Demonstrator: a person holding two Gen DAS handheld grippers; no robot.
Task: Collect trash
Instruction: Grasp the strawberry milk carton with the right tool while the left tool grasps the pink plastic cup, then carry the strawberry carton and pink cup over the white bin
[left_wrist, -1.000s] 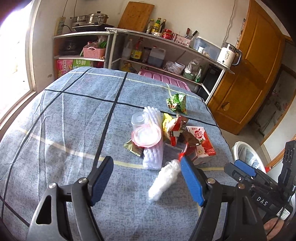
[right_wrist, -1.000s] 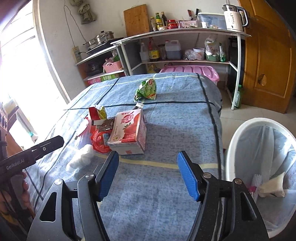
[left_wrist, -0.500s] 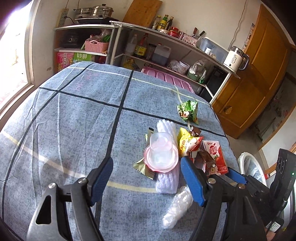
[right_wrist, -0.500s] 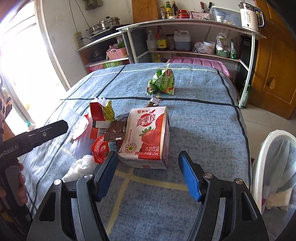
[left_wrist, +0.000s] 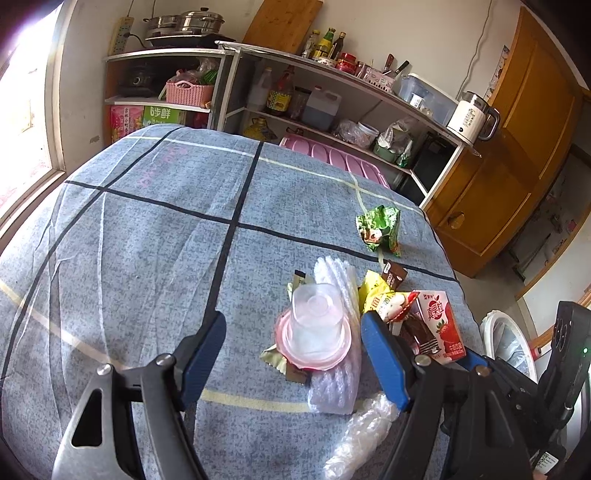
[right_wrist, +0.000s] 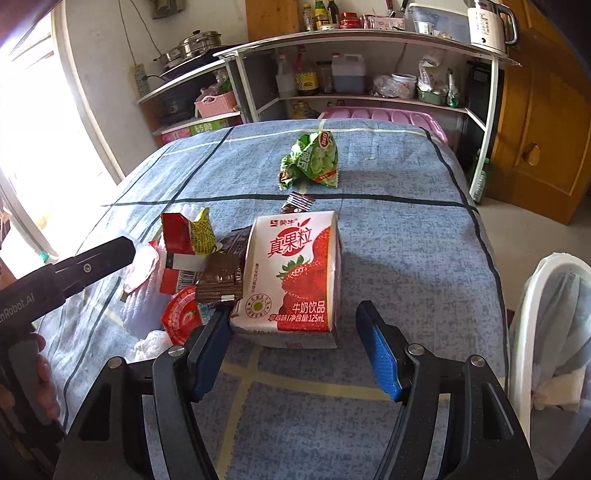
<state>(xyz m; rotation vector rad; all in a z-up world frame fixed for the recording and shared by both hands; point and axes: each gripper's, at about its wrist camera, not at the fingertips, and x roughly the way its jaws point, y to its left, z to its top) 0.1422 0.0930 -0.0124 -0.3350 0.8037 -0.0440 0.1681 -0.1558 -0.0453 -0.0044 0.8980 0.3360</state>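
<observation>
Left wrist view: the left gripper (left_wrist: 293, 363) has its fingers spread wide, holding nothing. Between the fingertips lies a clear plastic cup (left_wrist: 313, 326), inverted on a pink lid.

Right wrist view: the right gripper (right_wrist: 293, 349) has its fingers spread, empty. A strawberry milk carton (right_wrist: 293, 277), white and red, lying flat, sits just ahead between the fingertips. A white trash bin (right_wrist: 532, 332) stands right of the right finger.

A table (right_wrist: 406, 229) covered with a blue-grey checked cloth (left_wrist: 147, 240) carries a green snack bag (right_wrist: 312, 160) lying apart, and a cluster: strawberry milk carton (right_wrist: 295, 277), brown wrappers (right_wrist: 221, 275), upturned plastic cup (left_wrist: 314, 328), clear bags (left_wrist: 364, 435).
</observation>
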